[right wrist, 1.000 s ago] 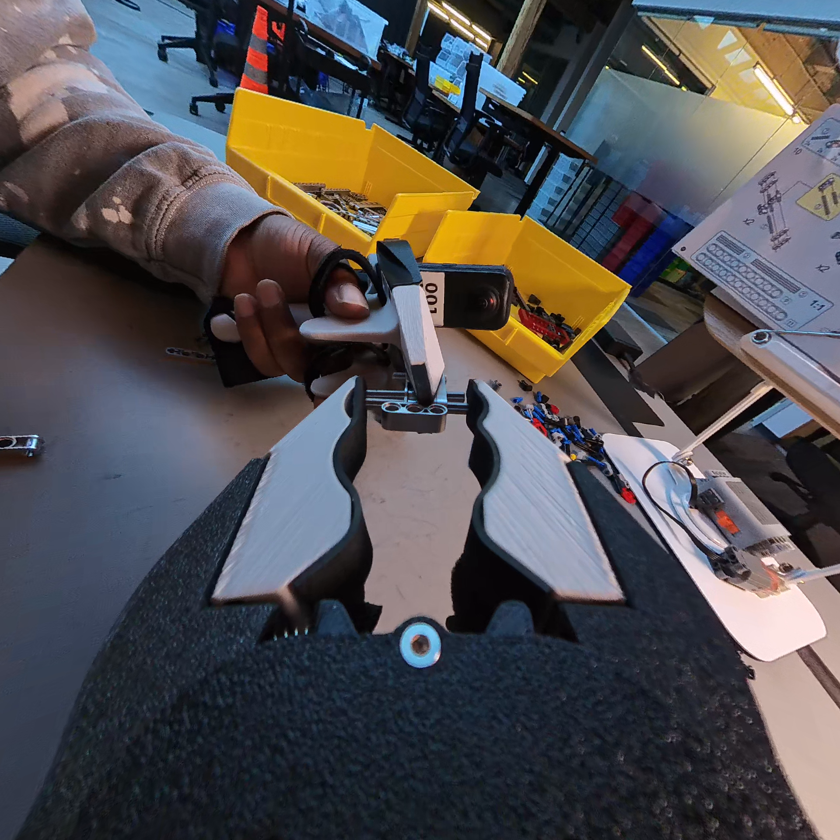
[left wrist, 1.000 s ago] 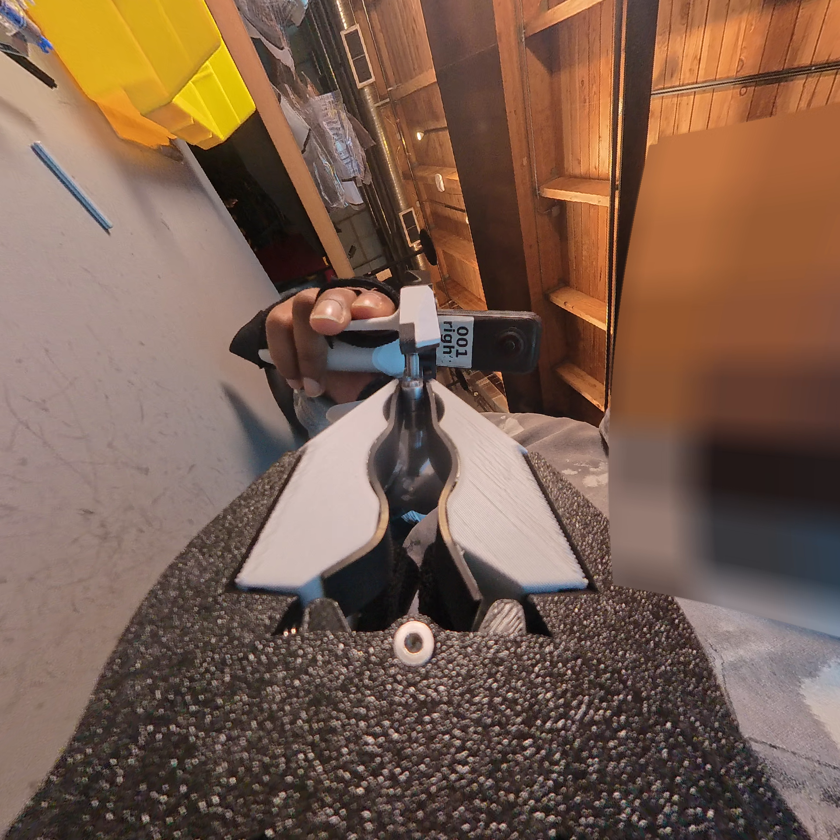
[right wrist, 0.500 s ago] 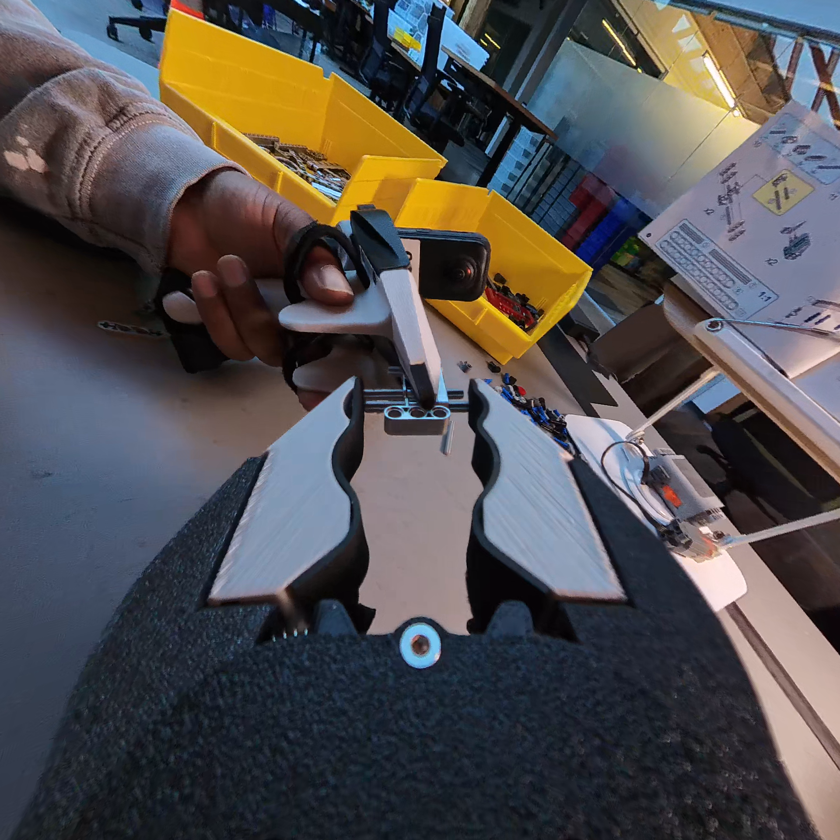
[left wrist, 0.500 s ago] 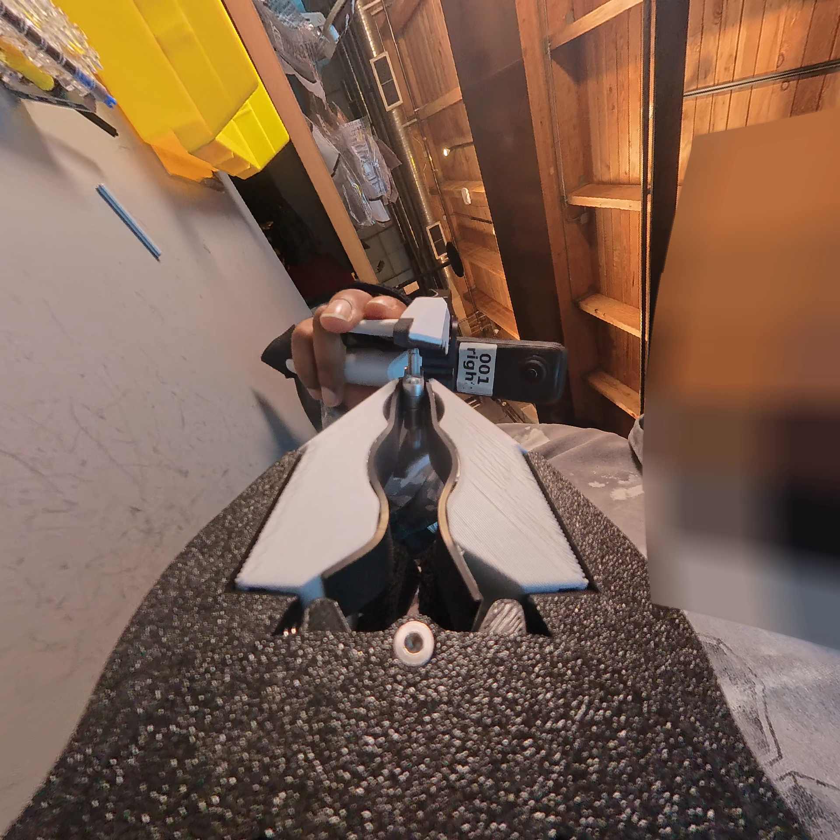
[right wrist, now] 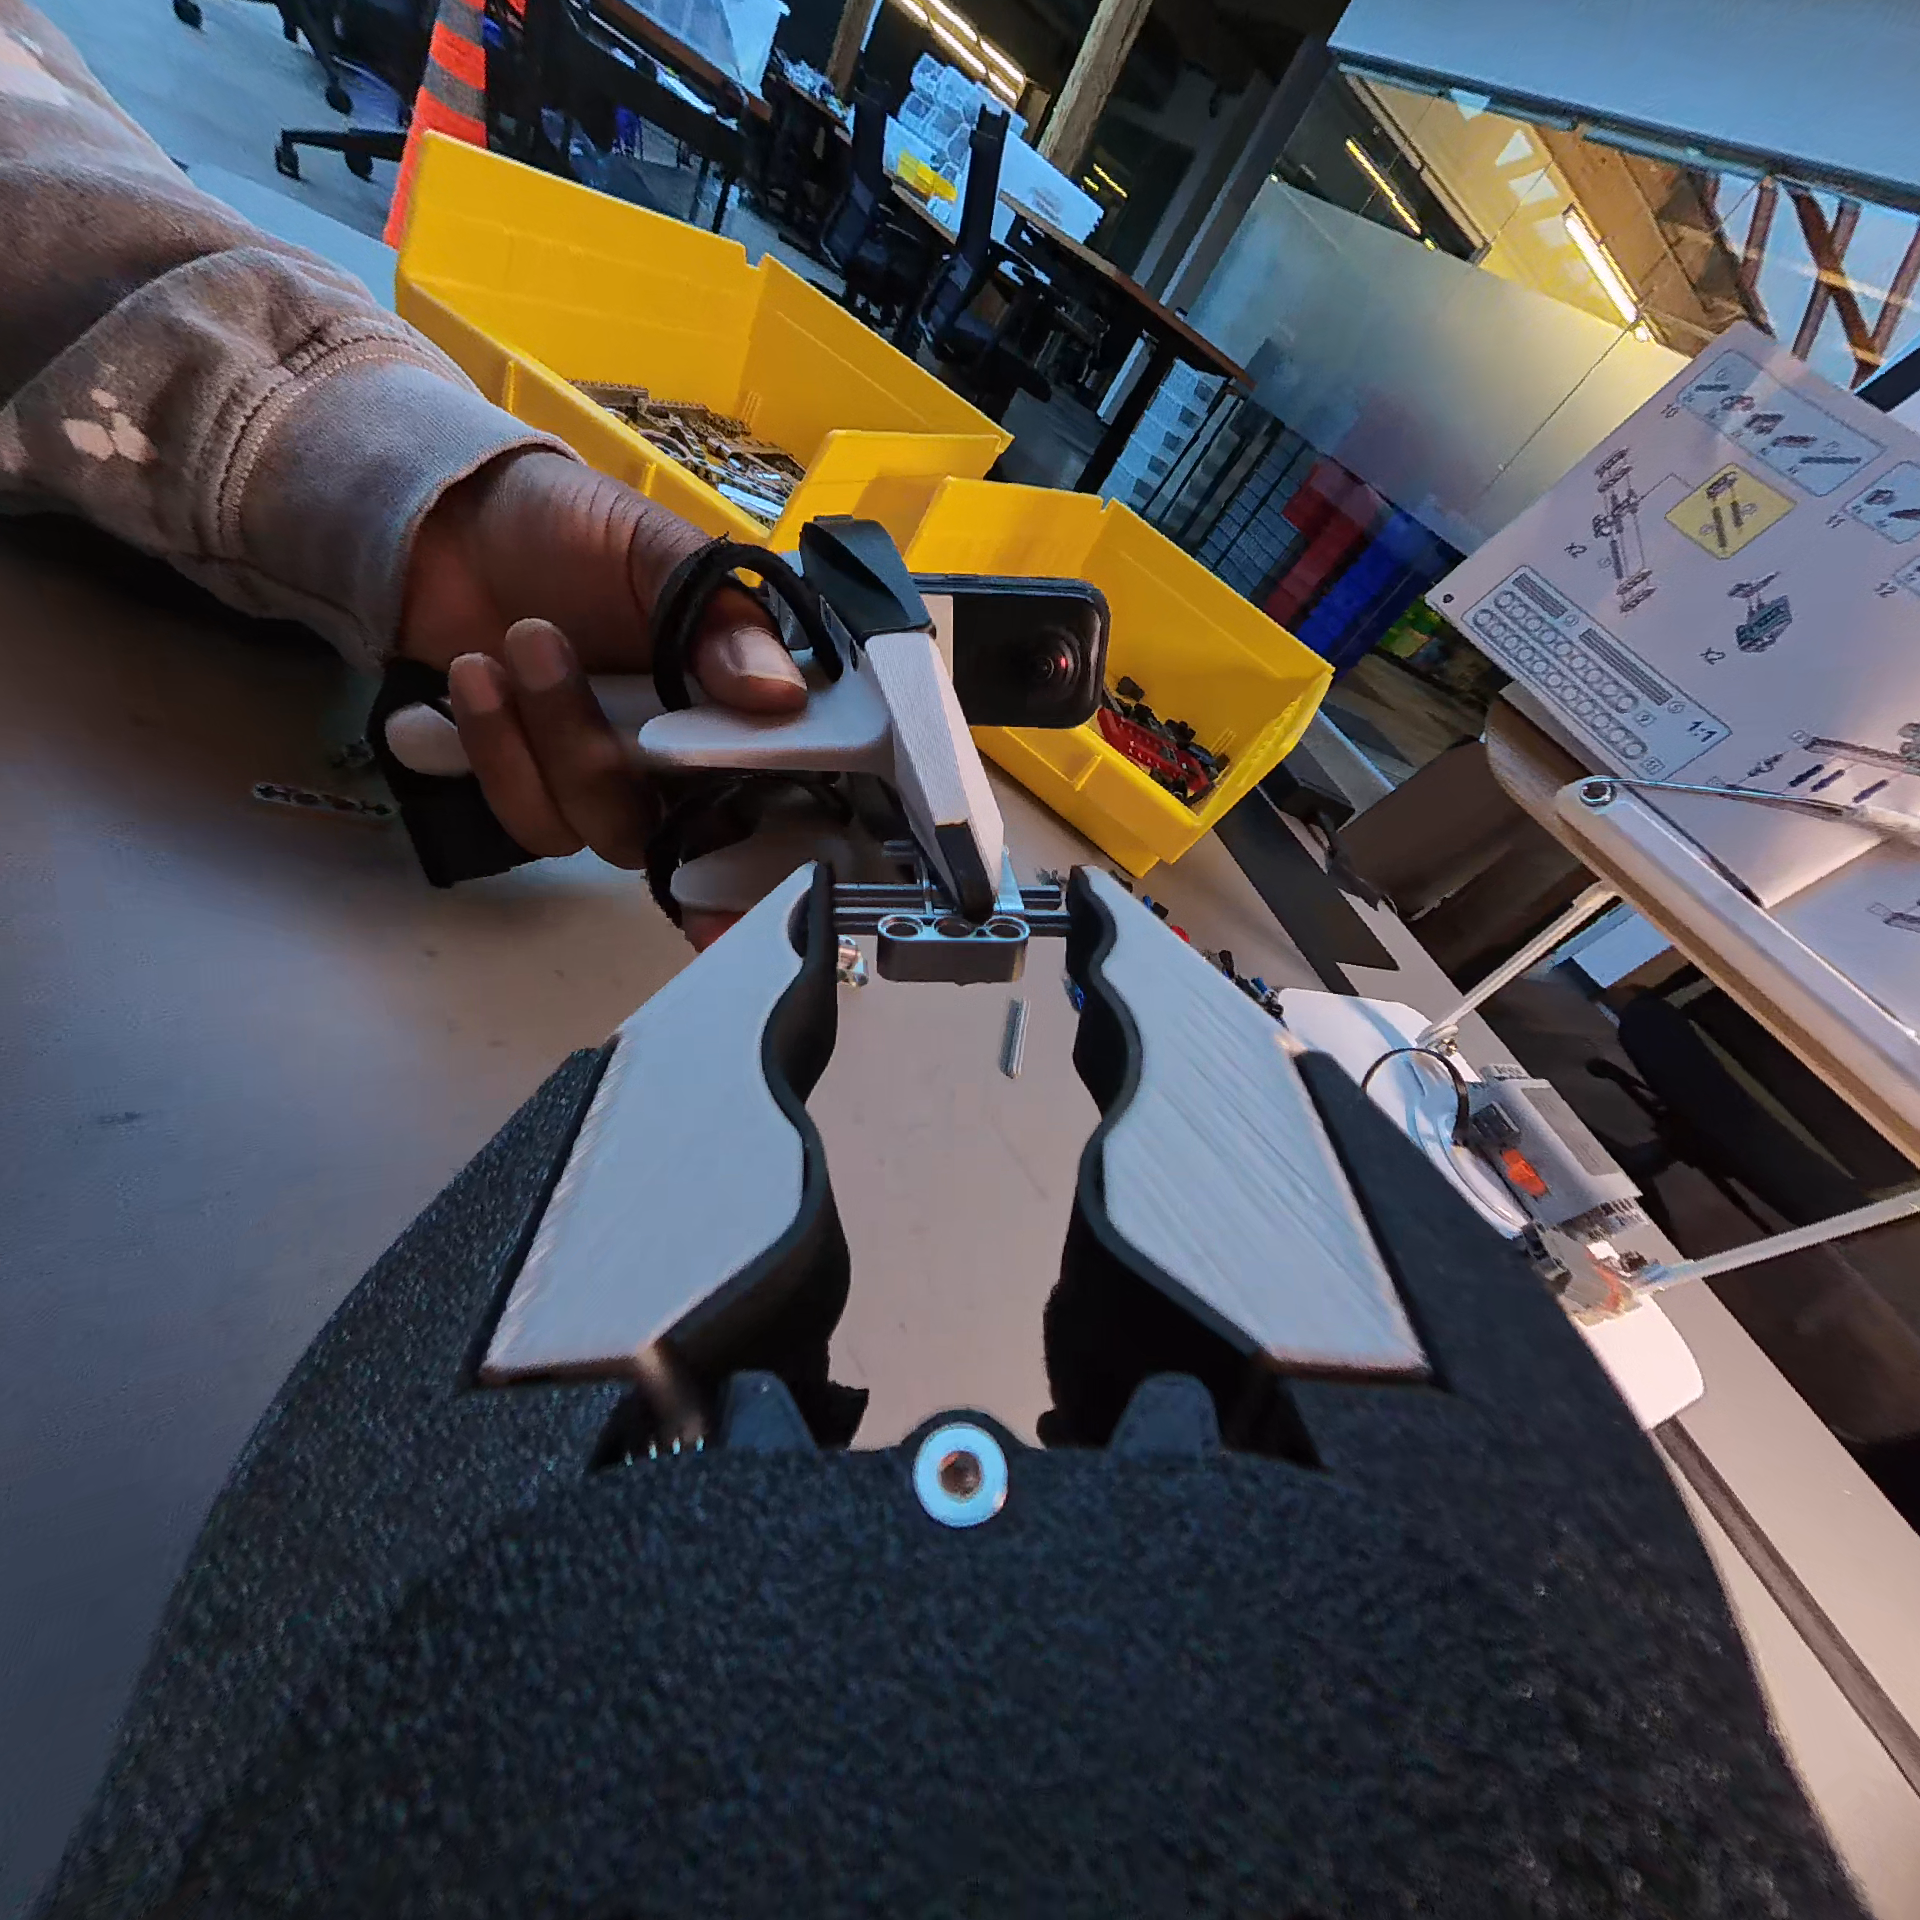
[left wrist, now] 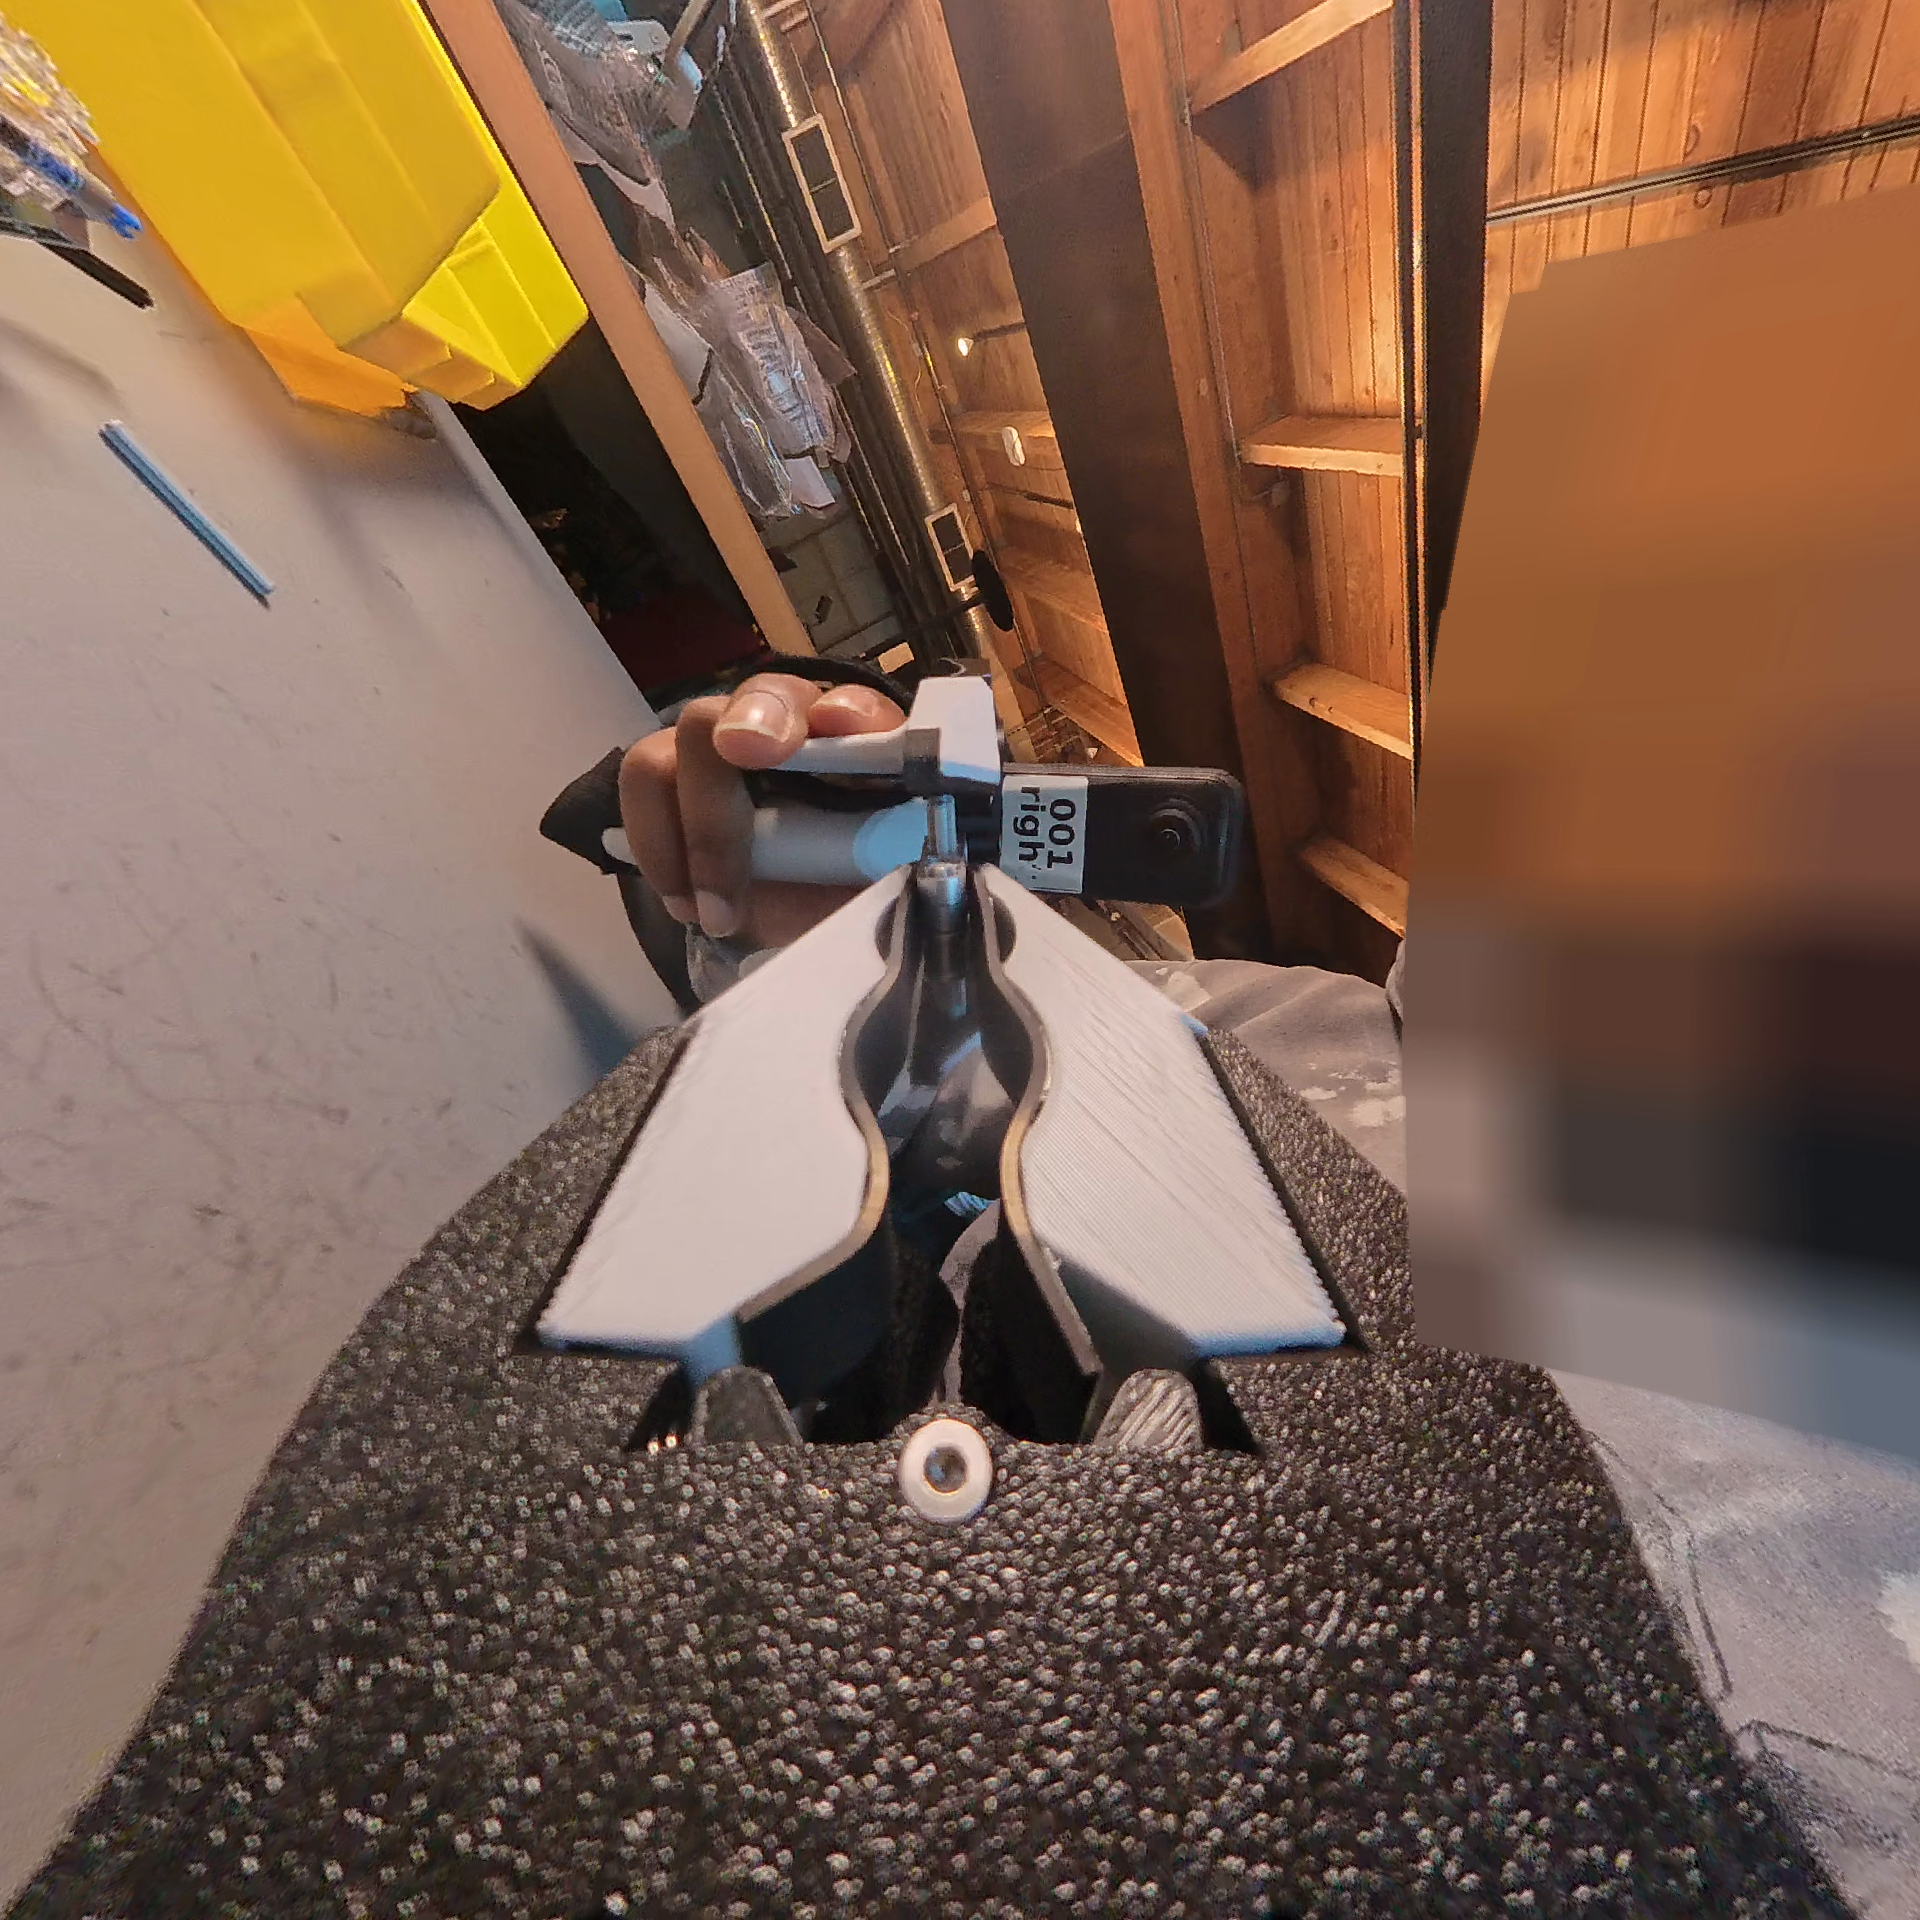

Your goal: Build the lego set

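Note:
In the right wrist view my right gripper (right wrist: 951,920) is shut on a short black axle that spans from one fingertip to the other. The axle carries a grey three-hole beam (right wrist: 951,948) and is held above the table. My left gripper (right wrist: 971,888), held by a hand, comes down from above with its tips pressed together on top of the beam. In the left wrist view my left gripper (left wrist: 940,883) is shut on a small grey part (left wrist: 940,873) at its tips. The right gripper (left wrist: 935,810) is right behind it. A small grey rod (right wrist: 1013,1037) lies on the table under the beam.
Two yellow bins (right wrist: 665,312) (right wrist: 1195,634) of parts stand at the back of the table. Loose small parts (right wrist: 1231,971) lie nearby. A white tray (right wrist: 1340,1023) with a motor unit is at the right, under an instruction sheet (right wrist: 1683,582) on a stand. A blue rod (left wrist: 187,509) lies apart. My two grippers' fingertips are within a few centimetres of each other.
Both grippers stay joined at the beam while both views tilt and shift slightly. The small grey rod now shows on the table under the beam.

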Action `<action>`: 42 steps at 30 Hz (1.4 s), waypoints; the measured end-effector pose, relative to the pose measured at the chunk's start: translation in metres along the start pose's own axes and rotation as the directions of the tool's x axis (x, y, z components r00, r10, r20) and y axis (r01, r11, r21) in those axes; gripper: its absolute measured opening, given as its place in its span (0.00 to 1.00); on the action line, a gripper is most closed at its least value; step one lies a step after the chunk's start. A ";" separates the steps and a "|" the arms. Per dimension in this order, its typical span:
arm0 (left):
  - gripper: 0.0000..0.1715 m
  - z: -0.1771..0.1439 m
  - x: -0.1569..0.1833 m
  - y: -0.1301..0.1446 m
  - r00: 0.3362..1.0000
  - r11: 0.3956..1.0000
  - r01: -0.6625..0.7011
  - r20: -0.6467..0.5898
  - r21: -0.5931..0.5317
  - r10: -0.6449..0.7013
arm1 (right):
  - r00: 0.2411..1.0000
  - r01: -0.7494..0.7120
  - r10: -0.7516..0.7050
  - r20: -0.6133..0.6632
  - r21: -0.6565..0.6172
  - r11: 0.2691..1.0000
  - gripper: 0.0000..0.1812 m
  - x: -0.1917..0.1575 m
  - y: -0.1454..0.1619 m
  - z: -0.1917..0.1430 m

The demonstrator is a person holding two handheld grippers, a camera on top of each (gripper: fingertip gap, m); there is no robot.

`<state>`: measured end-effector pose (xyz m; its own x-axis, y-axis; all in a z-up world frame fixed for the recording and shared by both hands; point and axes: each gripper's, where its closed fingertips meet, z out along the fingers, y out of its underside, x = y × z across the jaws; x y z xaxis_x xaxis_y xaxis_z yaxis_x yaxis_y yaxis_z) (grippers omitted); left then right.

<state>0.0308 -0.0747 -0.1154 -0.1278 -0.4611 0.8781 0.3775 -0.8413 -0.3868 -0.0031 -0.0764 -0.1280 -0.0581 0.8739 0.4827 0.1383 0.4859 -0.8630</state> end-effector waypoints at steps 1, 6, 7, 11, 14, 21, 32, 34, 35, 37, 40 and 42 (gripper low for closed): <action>0.03 0.000 0.000 0.000 1.000 1.000 0.002 -0.003 0.000 -0.002 | 1.000 -0.004 0.004 0.004 0.004 1.000 0.23 0.000 -0.001 0.000; 0.03 0.000 -0.001 0.002 1.000 1.000 0.006 -0.002 -0.007 -0.006 | 0.999 -0.012 0.011 0.035 0.013 1.000 0.23 -0.003 0.000 -0.001; 0.03 0.001 -0.002 0.002 1.000 1.000 0.002 0.003 -0.010 -0.002 | 0.999 -0.015 0.014 0.042 0.014 1.000 0.23 -0.003 0.000 -0.001; 0.03 0.000 -0.006 0.003 0.999 1.000 -0.016 0.035 -0.025 0.016 | 0.996 -0.049 0.048 0.079 0.009 0.999 0.24 -0.005 0.003 -0.002; 0.03 -0.001 -0.007 0.004 0.999 0.999 -0.022 0.047 -0.039 0.024 | 0.993 -0.058 0.058 0.105 0.003 0.998 0.23 -0.007 0.005 -0.004; 0.03 -0.003 -0.013 0.003 0.997 0.999 -0.017 0.076 -0.038 0.020 | 0.994 -0.002 0.007 0.106 -0.042 0.999 0.23 -0.007 0.013 -0.004; 0.10 -0.009 -0.006 -0.008 0.999 0.999 -0.031 0.044 -0.010 0.032 | 0.997 -0.044 0.044 0.057 -0.005 0.999 0.21 0.006 0.007 -0.009; 0.12 -0.013 -0.004 -0.013 0.998 0.999 -0.045 0.044 0.006 0.044 | 0.997 -0.064 0.063 0.046 0.017 0.998 0.21 0.010 0.004 -0.011; 0.12 -0.015 -0.004 -0.015 0.998 0.999 -0.048 0.046 0.011 0.048 | 0.997 -0.071 0.069 0.043 0.025 0.997 0.21 0.012 0.003 -0.012; 0.10 -0.016 -0.003 -0.016 0.998 0.999 -0.048 0.041 0.017 0.047 | 0.997 -0.073 0.072 0.037 0.031 0.997 0.21 0.013 0.002 -0.012; 0.06 -0.014 -0.002 -0.014 0.998 0.999 -0.054 0.036 0.004 0.054 | 0.997 -0.070 0.069 0.036 0.027 0.997 0.21 0.012 0.003 -0.011; 0.04 -0.014 -0.004 -0.013 0.998 0.998 -0.055 0.042 0.009 0.054 | 0.997 -0.072 0.071 0.040 0.030 0.997 0.21 0.010 0.002 -0.011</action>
<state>0.0136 -0.0657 -0.1172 -0.0684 -0.4937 0.8669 0.3926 -0.8122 -0.4315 0.0070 -0.0663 -0.1234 -0.0879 0.9061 0.4137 0.1123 0.4217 -0.8997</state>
